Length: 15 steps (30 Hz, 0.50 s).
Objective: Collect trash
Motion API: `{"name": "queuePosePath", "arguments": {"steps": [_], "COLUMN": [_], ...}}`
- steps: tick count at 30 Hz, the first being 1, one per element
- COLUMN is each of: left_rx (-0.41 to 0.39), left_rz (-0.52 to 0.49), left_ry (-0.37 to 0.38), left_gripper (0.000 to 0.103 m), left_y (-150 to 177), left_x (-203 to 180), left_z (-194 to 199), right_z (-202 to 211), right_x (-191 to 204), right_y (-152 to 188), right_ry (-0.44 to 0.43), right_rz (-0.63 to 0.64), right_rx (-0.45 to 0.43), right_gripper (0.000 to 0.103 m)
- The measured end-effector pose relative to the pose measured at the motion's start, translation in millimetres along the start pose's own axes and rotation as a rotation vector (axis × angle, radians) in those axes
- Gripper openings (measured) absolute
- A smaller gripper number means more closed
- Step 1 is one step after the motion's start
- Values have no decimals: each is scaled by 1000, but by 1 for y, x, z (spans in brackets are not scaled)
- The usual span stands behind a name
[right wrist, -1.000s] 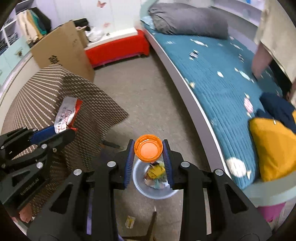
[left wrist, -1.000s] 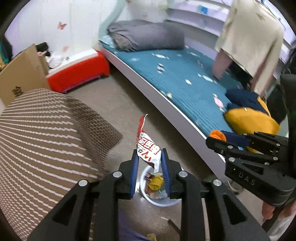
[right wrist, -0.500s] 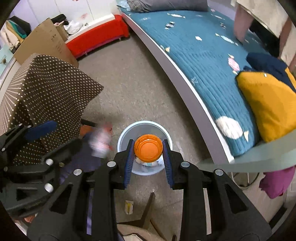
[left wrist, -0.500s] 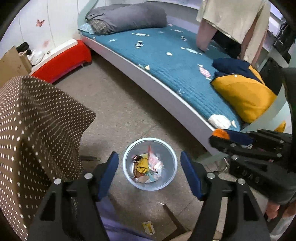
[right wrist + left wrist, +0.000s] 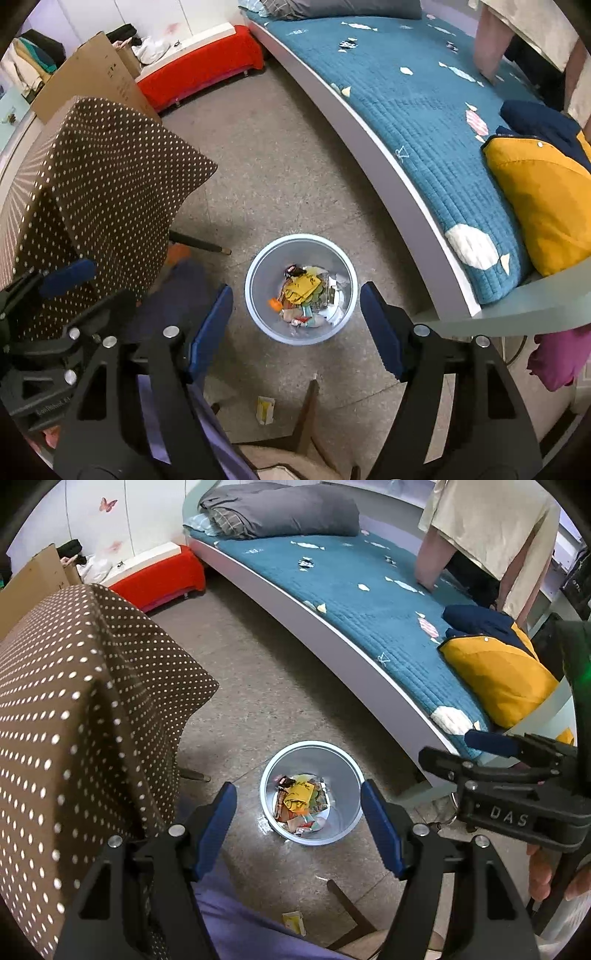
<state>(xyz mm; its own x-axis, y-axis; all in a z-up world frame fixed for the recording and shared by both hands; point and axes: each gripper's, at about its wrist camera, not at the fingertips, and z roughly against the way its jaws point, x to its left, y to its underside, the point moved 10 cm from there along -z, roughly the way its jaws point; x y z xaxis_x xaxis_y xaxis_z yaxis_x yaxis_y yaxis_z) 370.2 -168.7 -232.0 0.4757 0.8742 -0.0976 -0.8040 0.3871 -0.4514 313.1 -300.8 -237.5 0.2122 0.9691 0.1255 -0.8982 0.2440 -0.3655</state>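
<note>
Both of my loads have gone since a moment ago: left tool hangs spread and empty, and right tool is opening with nothing between its pads, the orange bottle cap now lying among the crumpled wrappers in the round pale-blue plastic bin on the floor directly below. Just in front of the bin lies a small yellow-and-white paper scrap. It looks light, thin and limp; I'd pinch it across a raised edge.
</note>
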Motion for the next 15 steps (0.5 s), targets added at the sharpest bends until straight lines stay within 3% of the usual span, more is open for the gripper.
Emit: {"name": "queuePosePath", "arguments": {"steps": [6,15], "left_rx": [-39,-188], "left_rz": [20,56], "left_ry": [-11,-64], "left_gripper": [68,68], "left_y": [10,32], "left_x": [1,-6], "left_z": [18,82], "right_z": [19,90], "right_x": [4,23], "right_y": [19,51], "right_ry": [1,-34], "right_rz": [1,19], "right_rx": [-33,-216], "right_gripper": [71,71]}}
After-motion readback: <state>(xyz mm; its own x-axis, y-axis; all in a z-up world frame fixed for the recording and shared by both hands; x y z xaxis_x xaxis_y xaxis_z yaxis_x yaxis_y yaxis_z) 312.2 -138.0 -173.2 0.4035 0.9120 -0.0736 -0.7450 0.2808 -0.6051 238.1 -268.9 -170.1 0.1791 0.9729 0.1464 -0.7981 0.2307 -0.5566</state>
